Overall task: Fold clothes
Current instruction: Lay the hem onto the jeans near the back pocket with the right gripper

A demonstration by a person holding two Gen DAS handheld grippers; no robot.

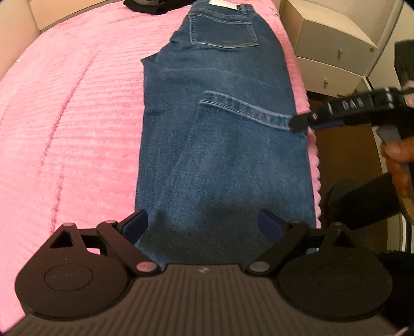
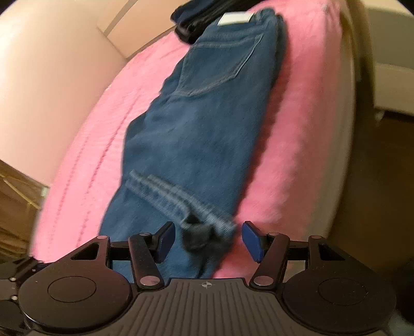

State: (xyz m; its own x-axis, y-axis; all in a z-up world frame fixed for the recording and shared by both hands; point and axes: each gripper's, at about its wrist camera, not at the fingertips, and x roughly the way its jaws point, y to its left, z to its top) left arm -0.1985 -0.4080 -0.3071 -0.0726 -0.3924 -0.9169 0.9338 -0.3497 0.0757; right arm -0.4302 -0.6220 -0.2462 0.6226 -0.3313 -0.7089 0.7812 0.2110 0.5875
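Blue jeans (image 1: 222,144) lie lengthwise on the pink bedspread (image 1: 72,124), near its right edge. The legs are doubled back, so the hem (image 1: 248,108) crosses the middle, below the back pocket (image 1: 222,28). My left gripper (image 1: 203,226) hangs open over the jeans' near folded end, its blue pads (image 1: 137,227) wide apart. My right gripper (image 1: 301,124) comes in from the right at the hem's end. In the right wrist view the right gripper (image 2: 208,240) is open, and the hem (image 2: 178,199) ends just ahead of its jaws, apart from both pads (image 2: 252,240).
A pile of dark clothes (image 1: 147,6) sits at the bed's far end beside the waistband. Cream drawers (image 1: 333,38) stand beyond the bed's right edge, above brown floor (image 1: 344,160). A person's hand (image 1: 398,155) holds the right gripper. A beige wall (image 2: 51,64) rises left of the bed.
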